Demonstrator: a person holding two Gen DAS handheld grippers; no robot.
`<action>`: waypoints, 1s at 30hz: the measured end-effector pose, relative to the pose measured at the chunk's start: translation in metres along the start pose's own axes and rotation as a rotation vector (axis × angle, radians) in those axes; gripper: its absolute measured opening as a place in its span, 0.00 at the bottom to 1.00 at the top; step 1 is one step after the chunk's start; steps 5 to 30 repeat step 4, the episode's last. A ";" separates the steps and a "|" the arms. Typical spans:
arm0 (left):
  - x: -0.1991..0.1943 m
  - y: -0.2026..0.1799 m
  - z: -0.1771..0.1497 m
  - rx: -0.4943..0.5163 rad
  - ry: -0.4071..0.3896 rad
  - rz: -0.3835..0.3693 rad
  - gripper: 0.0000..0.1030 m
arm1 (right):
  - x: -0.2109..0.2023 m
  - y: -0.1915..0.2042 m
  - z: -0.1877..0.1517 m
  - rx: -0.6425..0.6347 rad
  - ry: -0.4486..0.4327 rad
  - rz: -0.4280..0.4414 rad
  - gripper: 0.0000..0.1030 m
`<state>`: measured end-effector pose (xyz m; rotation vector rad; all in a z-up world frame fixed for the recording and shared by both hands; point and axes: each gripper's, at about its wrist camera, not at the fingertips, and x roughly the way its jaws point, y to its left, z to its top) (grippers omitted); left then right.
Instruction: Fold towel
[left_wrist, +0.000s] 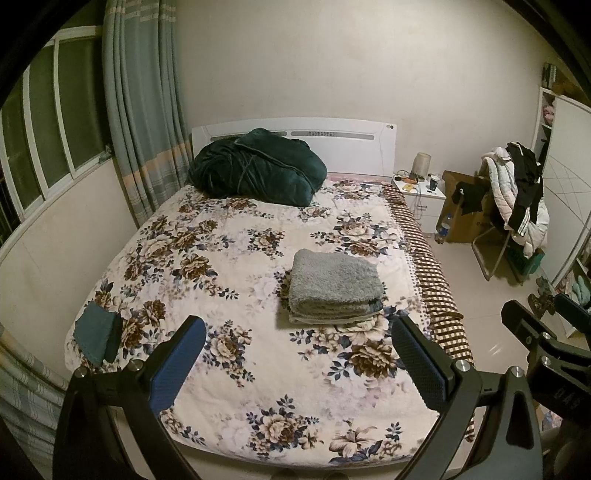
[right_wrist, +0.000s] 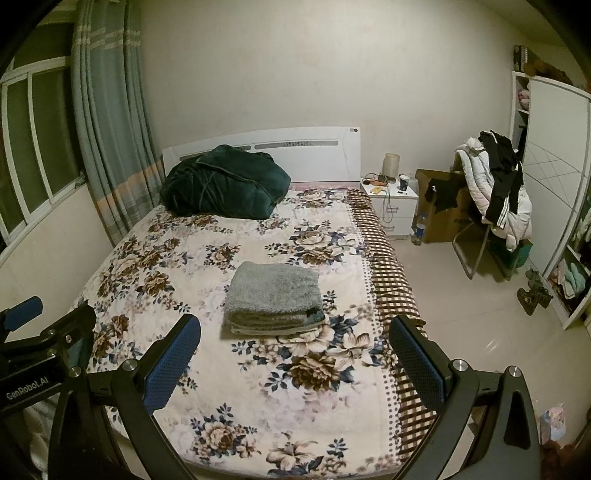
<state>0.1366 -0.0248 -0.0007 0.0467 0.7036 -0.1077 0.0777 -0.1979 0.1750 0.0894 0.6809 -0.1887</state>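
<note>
A grey fluffy towel (left_wrist: 334, 286) lies folded in a thick rectangle on the floral bedspread (left_wrist: 229, 258), right of the bed's middle; in the right wrist view the towel (right_wrist: 273, 297) sits just ahead. My left gripper (left_wrist: 299, 332) is open, held back above the foot of the bed, nothing between its blue pads. My right gripper (right_wrist: 295, 332) is also open and empty, short of the towel. Each gripper shows at the edge of the other's view: the right gripper (left_wrist: 546, 314), the left gripper (right_wrist: 26, 314).
A dark green blanket (left_wrist: 258, 166) is heaped at the headboard. A small teal cloth (left_wrist: 98, 336) lies at the bed's left corner. Curtains and a window are on the left. A nightstand (left_wrist: 424, 199), a cardboard box, a chair (left_wrist: 513, 206) with clothes and a wardrobe stand on the right.
</note>
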 end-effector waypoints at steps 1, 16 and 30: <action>-0.002 0.001 -0.001 -0.002 -0.007 0.004 1.00 | 0.000 0.001 0.000 -0.002 -0.001 0.001 1.00; -0.006 -0.002 -0.007 -0.006 -0.011 0.008 1.00 | 0.000 0.001 -0.001 -0.001 -0.001 0.000 1.00; -0.006 -0.002 -0.007 -0.006 -0.011 0.008 1.00 | 0.000 0.001 -0.001 -0.001 -0.001 0.000 1.00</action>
